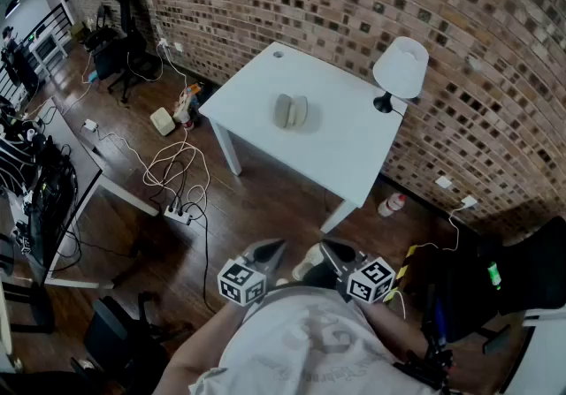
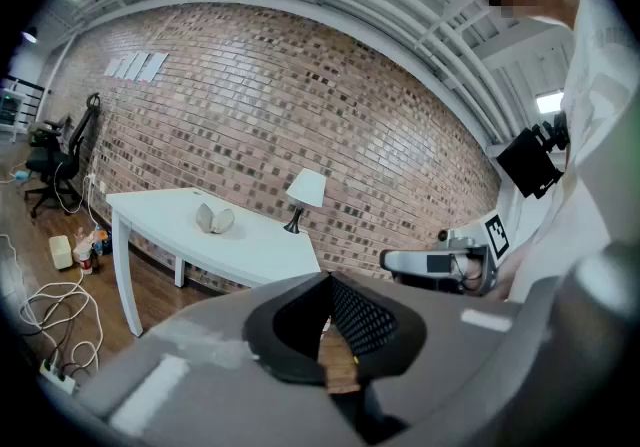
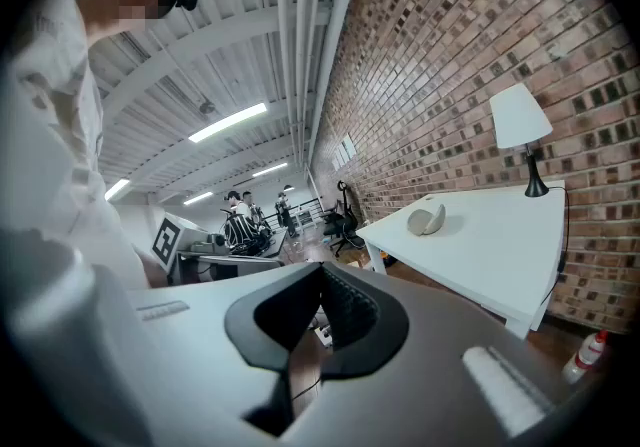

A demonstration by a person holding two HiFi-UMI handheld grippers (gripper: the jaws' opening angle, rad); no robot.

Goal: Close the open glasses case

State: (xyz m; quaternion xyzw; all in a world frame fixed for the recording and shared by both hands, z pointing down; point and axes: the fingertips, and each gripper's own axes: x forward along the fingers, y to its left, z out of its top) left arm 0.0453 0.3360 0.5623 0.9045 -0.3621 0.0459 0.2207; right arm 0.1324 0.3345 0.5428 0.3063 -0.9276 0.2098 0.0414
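Pale, probably stiff and light, the open glasses case [image 1: 292,110] lies on the white surface [image 1: 347,148], well ahead of your left gripper [image 1: 268,253] and right gripper [image 1: 333,254], jaws together on nothing; push its raised lid.

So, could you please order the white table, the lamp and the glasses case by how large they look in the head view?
1. white table, largest by far
2. lamp
3. glasses case, smallest
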